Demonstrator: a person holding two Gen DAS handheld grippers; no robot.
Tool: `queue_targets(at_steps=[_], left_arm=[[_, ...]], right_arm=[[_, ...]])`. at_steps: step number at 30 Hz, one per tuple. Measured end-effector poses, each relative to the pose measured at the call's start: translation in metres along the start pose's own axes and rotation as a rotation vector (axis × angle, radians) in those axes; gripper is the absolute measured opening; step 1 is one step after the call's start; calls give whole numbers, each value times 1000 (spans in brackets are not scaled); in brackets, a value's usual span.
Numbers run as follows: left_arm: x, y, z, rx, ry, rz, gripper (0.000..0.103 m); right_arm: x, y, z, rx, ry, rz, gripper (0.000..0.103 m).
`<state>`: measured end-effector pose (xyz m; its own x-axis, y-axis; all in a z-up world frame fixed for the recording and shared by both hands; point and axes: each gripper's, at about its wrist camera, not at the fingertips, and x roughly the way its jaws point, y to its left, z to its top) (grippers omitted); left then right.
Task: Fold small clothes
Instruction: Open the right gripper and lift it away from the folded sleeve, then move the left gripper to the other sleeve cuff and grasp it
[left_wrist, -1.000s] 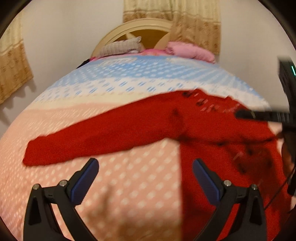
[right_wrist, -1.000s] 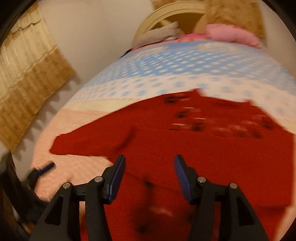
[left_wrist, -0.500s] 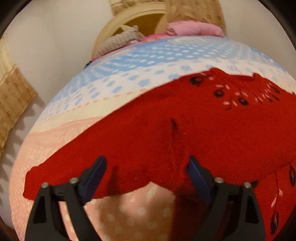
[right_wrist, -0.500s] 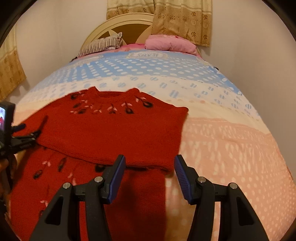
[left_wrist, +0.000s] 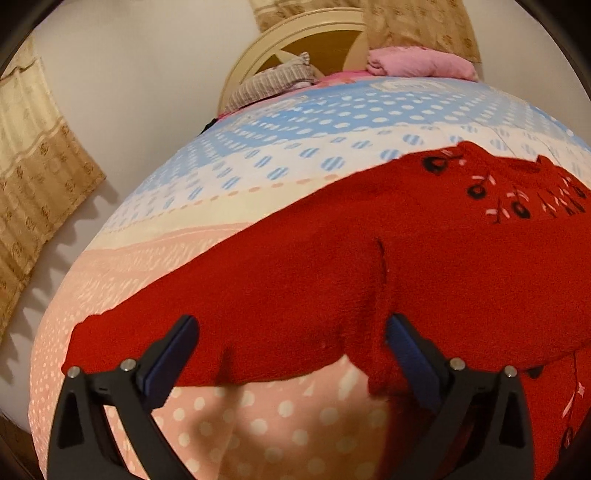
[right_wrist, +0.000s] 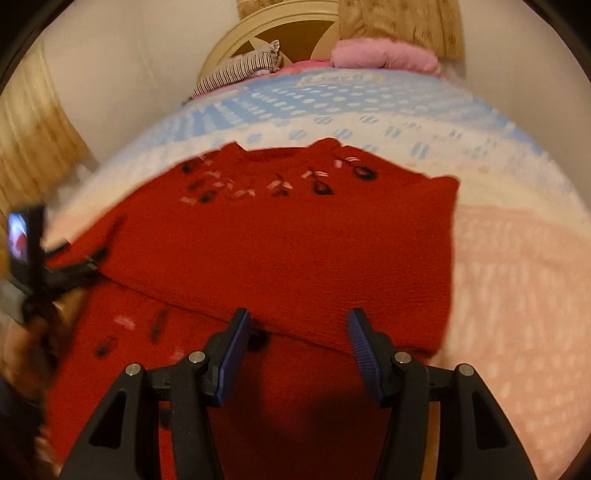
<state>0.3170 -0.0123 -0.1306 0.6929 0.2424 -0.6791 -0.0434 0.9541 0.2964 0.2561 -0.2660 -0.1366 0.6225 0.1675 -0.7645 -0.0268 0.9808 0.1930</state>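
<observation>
Small red knitted sweater (left_wrist: 332, 266) with black and pale pink embroidered sprigs near the neckline lies flat on the bed's polka-dot sheet (left_wrist: 280, 410), which runs in peach, cream and blue bands. Left wrist view: one long sleeve (left_wrist: 155, 339) stretches out to the left over the peach band, cuff near the left finger; a short dark crease marks where sleeve meets body. Right wrist view: the sweater (right_wrist: 295, 243) shows its right side folded in, giving a straight vertical edge against the sheet, and a folded layer lies across the body with a diagonal lower edge; more embroidery shows on the lower part. Left gripper (left_wrist: 291, 354): blue-padded jaws spread wide, hovering over the sleeve's lower edge, nothing clamped. Right gripper (right_wrist: 295, 350): jaws apart at a middling gap, over the diagonal fold edge, nothing pinched between the pads; whether the tips touch the knit, cannot tell. Hard to read: right view is motion-blurred, embroidery smeared. At its left edge the other gripper's camera unit (right_wrist: 24, 236) shows, with a blurred hand below it. Sweater hem cut off by the frame. Striped pillow (left_wrist: 273, 81) and pink pillow (left_wrist: 417, 64) sit at the cream headboard (left_wrist: 295, 40); beige curtains (left_wrist: 33, 192) hang left.
</observation>
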Motion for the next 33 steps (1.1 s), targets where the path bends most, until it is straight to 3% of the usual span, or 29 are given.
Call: queue_targets(at_steps=[3, 5, 7, 9, 12, 13, 15, 17, 19, 21, 24, 26, 29, 33], left_arm=[[1, 2, 0, -7, 3, 2, 103], [1, 2, 0, -4, 0, 12, 103], [1, 6, -1, -16, -3, 10, 103], [0, 11, -2, -29, -8, 8, 103], [2, 19, -6, -29, -2, 46, 103], [6, 22, -7, -35, 15, 19, 103], [7, 28, -7, -58, 25, -14, 103], [1, 33, -9, -57, 4, -16, 103], [-7, 40, -16, -55, -13, -28, 103], [-11, 54, -25, -59, 5, -68, 103], [-17, 75, -36, -56, 25, -110, 102], [-21, 90, -42, -52, 14, -85, 102], [-20, 128, -52, -98, 26, -68, 102], [-4, 180, -68, -178, 63, 9, 98]], right_arm=[[-6, 6, 11, -18, -53, -124, 56], [0, 13, 18, -21, -33, -86, 56], [25, 31, 18, -88, 94, -76, 56], [30, 49, 19, -143, 63, -125, 56], [24, 71, 33, -112, -6, -32, 56], [27, 79, 36, -117, -11, -16, 56], [46, 103, 39, -157, 16, -11, 56], [76, 127, 34, -201, 128, 11, 56], [74, 144, 32, -253, 67, -34, 56], [67, 158, 33, -242, 29, 52, 56], [70, 178, 31, -294, 0, 40, 56], [88, 183, 22, -321, 67, 36, 56], [89, 189, 7, -363, 3, -14, 57], [85, 182, 3, -339, -8, -6, 62]])
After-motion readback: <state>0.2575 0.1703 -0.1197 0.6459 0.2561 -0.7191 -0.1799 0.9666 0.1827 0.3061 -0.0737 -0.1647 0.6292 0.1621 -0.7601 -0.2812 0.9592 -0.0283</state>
